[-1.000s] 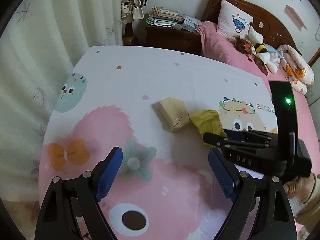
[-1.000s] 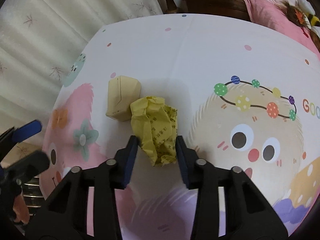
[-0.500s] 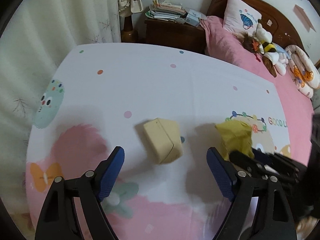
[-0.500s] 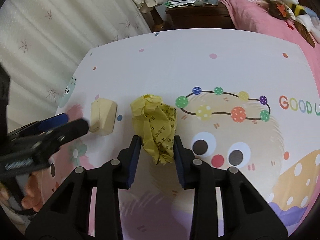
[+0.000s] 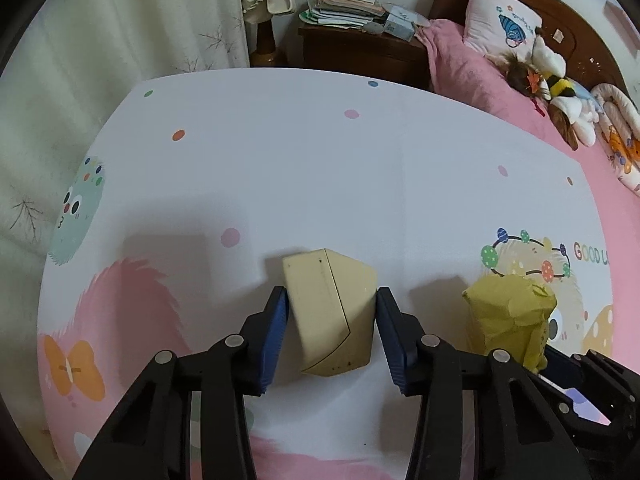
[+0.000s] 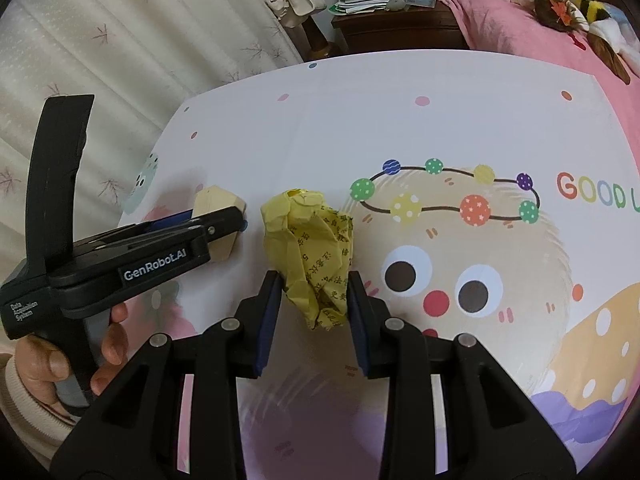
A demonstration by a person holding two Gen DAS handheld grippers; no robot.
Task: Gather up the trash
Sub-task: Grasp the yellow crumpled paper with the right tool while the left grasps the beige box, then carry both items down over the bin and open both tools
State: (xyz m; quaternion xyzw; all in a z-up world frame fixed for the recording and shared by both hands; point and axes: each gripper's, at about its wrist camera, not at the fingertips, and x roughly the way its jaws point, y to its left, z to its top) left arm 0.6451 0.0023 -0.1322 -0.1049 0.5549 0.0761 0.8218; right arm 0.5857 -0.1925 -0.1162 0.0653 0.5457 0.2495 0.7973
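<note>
Since 1 second ago my left gripper went from wide open to pinching the beige carton mid-table. Right gripper stays clamped on the yellow paper wad beside it, so both come away together.

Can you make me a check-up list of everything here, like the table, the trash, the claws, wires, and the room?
Surface: cartoon-print table cover, flat.
Job's things: beige carton lying between the left claw's pads; crumpled yellow paper between the right claw's pads.
Clutter: nothing seen besides those two.
Grippers: left claw close around the carton, contact unclear; right claw shut on the paper. A hand holds the left one.
Cables: nothing seen.
Surroundings: curtain, nightstand stacked with books, pink bed with plush toys.
</note>
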